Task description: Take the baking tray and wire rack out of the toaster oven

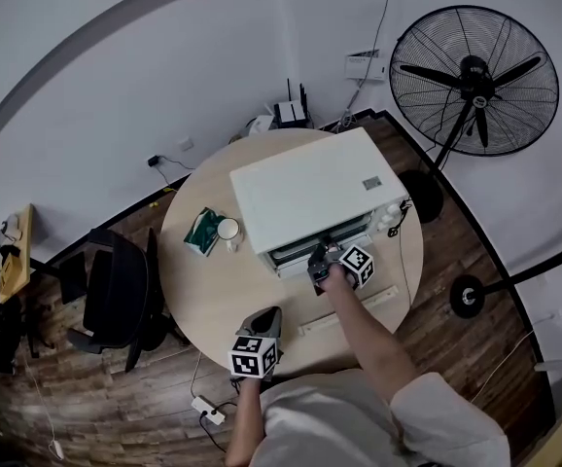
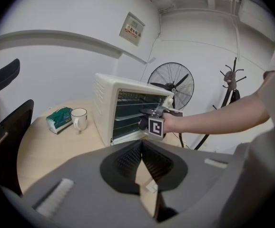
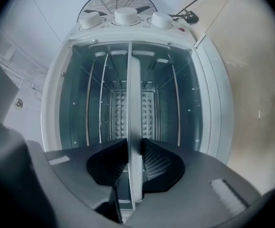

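The baking tray sits inside the open toaster oven, which stands toward the far edge of the round tabletop. My right gripper reaches level into the oven mouth and pinches the tray's front rim between its pads. My left gripper hangs over the tabletop's near edge, jaws pressed together on nothing, with a mug and a green pack toward the left edge.

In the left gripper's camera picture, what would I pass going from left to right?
Black chair → green packet → white mug → toaster oven → fan → coat stand
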{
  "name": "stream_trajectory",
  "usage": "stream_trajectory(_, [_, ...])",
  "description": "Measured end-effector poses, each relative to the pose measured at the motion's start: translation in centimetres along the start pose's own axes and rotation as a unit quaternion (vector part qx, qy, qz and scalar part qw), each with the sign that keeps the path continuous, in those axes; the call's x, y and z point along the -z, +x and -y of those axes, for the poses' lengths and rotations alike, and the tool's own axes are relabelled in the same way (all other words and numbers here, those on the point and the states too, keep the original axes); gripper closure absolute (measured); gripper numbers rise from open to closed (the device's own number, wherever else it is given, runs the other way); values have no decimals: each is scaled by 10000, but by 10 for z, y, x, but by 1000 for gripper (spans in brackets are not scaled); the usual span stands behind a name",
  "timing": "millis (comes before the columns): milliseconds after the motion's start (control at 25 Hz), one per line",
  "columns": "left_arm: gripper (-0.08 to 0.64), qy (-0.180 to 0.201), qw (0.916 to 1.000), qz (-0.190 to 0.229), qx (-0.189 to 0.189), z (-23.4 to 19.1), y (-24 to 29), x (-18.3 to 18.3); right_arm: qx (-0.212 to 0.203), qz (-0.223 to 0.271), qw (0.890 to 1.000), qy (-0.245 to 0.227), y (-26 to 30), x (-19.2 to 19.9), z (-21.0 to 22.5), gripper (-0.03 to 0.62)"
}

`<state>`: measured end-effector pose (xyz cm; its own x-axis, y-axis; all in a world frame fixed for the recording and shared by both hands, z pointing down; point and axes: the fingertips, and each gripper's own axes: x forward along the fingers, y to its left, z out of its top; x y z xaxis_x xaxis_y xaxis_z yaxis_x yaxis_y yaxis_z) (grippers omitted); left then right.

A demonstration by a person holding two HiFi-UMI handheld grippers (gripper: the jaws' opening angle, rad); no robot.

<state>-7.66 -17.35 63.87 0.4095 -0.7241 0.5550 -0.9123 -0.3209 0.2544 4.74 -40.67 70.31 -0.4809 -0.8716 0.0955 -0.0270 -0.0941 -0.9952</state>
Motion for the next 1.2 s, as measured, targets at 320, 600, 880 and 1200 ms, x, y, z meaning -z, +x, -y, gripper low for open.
stream_trajectory(320, [503, 37, 10000, 22, 55, 4, 0, -2, -40, -35, 10000, 41, -15, 3, 1, 518])
stream_trajectory(600, [503, 89, 9998, -62, 182, 13, 7, 3, -19, -38, 10000, 46, -26, 5, 1, 518])
stream_trajectory(880, [503, 32, 9999, 3, 131, 10, 7, 1, -51, -37, 10000, 67, -40, 7, 5, 520])
stream_trajectory(1200, [503, 1, 10000, 45, 82, 8, 8, 2, -17, 13, 9999, 117, -55, 7, 9, 522])
